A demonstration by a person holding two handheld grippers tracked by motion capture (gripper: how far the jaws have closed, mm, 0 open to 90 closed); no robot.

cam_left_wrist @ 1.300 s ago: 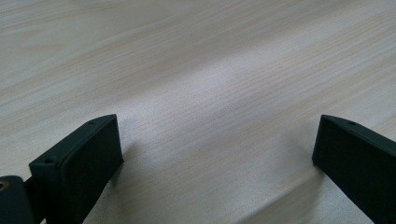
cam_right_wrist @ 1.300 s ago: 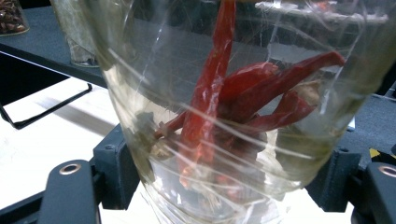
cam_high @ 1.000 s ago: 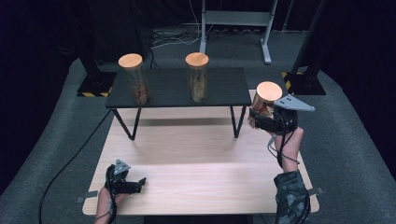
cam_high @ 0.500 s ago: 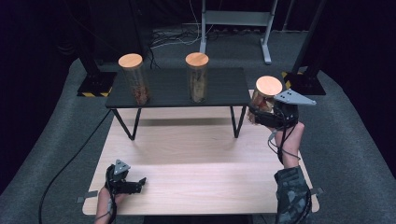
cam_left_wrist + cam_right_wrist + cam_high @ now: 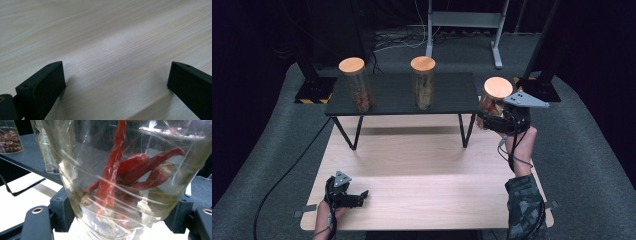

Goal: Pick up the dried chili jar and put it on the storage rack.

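Note:
A glass jar with a wooden lid (image 5: 496, 93) hangs in the air beside the right end of the black shelf (image 5: 402, 100). My right gripper (image 5: 486, 121) is shut on its lower body. Up close the jar of dried red chillies (image 5: 130, 180) sits between the black jaws, which press on both sides. My left gripper (image 5: 362, 196) rests low on the light wooden table (image 5: 422, 170) at the front left. Its jaws stand wide apart over bare wood, with the fingers (image 5: 47, 82) holding nothing.
Two more lidded jars stand on the black shelf, one at its left (image 5: 355, 85) and one at its middle (image 5: 423, 82). The shelf's thin metal legs (image 5: 467, 131) rest on the table. Dark stands and cables lie on the grey floor behind.
My right gripper has carried the chilli jar slightly up and away from me. The left gripper has not moved.

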